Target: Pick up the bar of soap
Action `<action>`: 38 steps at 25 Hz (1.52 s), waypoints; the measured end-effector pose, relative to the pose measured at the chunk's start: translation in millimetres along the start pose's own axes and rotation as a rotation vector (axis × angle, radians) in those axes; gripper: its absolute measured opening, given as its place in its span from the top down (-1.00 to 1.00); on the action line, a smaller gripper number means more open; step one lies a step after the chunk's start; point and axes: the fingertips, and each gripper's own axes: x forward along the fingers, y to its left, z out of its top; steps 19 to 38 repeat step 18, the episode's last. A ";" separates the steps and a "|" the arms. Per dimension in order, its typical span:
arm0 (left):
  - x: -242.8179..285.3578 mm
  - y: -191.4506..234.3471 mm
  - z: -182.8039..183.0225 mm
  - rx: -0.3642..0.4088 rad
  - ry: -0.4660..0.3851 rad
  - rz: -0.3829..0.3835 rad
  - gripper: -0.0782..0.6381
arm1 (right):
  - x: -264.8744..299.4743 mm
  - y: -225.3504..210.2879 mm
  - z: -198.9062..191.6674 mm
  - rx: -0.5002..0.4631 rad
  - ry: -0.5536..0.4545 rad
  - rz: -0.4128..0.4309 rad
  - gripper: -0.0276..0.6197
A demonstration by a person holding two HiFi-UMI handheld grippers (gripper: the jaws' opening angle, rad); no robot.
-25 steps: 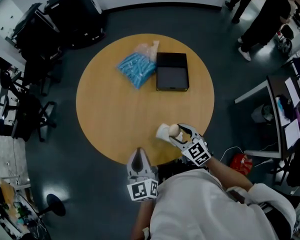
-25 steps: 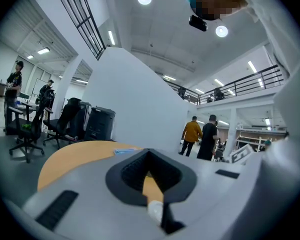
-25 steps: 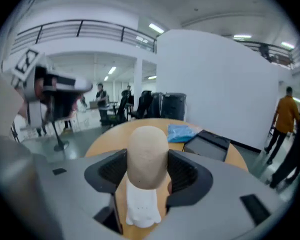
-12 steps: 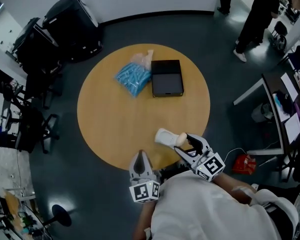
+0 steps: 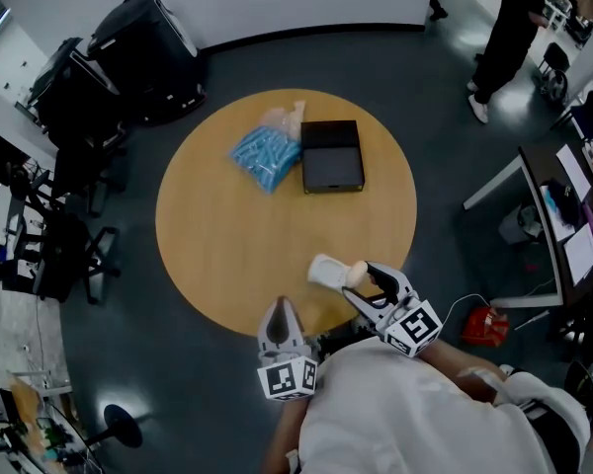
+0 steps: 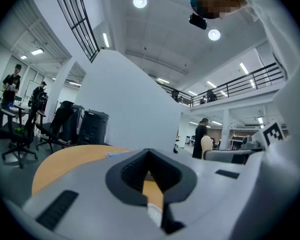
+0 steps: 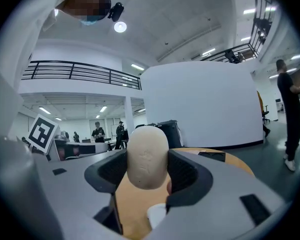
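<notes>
The right gripper (image 5: 366, 282) is clamped on the bar of soap (image 7: 147, 154). Both pads are seen pressed against its sides in the right gripper view, a contact not resolved in the head view. The head view alone shows the soap held over the near edge of the table (image 5: 227, 235), just beside a white object (image 5: 322, 269). The left gripper (image 6: 149, 153) is closed on nothing, just off the table's near edge. A black box (image 5: 332, 155) and a blue bag (image 5: 265, 156) are located at the table's far side.
</notes>
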 end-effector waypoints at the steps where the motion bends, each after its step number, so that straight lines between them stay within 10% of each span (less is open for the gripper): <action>1: 0.0 -0.2 0.0 0.000 -0.001 0.001 0.77 | -0.3 -0.6 -0.3 -0.001 0.002 -0.001 0.11; 38: -1.9 -2.1 -1.8 -0.001 0.002 -0.001 0.77 | -2.4 -1.4 -1.4 -0.017 0.001 -0.014 0.11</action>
